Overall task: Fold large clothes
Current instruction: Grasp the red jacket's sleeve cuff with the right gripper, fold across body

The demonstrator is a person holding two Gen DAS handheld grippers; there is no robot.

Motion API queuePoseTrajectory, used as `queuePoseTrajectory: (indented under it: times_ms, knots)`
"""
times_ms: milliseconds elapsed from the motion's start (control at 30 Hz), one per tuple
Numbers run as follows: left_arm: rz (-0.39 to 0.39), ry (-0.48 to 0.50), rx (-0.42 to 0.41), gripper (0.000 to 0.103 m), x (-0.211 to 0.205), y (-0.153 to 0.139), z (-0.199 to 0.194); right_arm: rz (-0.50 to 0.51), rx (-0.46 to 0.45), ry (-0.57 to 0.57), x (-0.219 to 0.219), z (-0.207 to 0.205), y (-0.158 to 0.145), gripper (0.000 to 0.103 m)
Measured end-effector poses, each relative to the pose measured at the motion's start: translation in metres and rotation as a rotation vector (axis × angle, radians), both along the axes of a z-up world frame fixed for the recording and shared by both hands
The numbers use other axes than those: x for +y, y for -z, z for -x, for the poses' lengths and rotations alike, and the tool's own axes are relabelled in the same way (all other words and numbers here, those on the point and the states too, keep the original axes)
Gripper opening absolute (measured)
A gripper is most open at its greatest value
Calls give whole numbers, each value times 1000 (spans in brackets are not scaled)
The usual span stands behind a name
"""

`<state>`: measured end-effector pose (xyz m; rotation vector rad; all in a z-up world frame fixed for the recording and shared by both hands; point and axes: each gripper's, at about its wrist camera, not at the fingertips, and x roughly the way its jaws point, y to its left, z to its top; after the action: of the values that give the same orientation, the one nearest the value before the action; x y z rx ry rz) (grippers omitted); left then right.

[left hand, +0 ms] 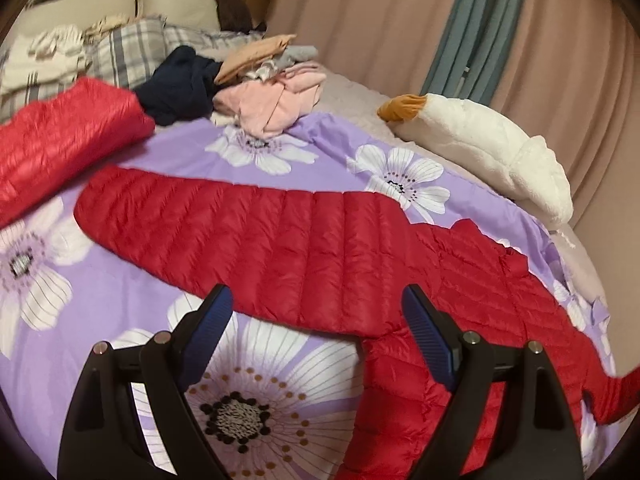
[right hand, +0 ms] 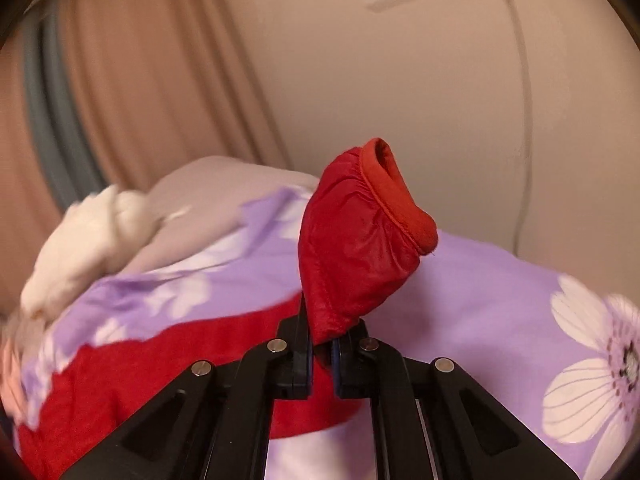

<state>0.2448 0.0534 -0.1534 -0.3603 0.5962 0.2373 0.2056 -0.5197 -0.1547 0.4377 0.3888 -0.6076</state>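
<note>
The jacket (left hand: 320,236) lies spread across the quilt (left hand: 160,152) on the bed. Behind it sits a clothes pile (left hand: 240,84), with a plush toy (left hand: 488,148) at the bed's right edge.

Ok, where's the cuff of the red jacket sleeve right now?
In the right wrist view, centre frame: the sleeve cuff stands lifted above the purple floral bedcover, pinched by the right gripper.
</note>
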Motion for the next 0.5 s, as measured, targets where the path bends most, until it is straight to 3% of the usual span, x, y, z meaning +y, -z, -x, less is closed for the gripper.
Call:
queuePoseTrajectory:
  times_ms: [100, 267, 400, 500]
  knots:
    - [-50, -21, -23, 86, -2, -4, 4, 94, 46, -66, 52, -25, -12, 8]
    - [-124, -35, -46, 86, -5, -5, 13, 136, 64, -191, 126, -57, -19, 8]
    - [-161, -28, -42, 86, -4, 1, 13, 79, 20, -265, 175, -66, -29, 8]
    - [-170, -84, -36, 86, 5, 5, 15, 81, 55, -277, 219, -82, -27, 8]
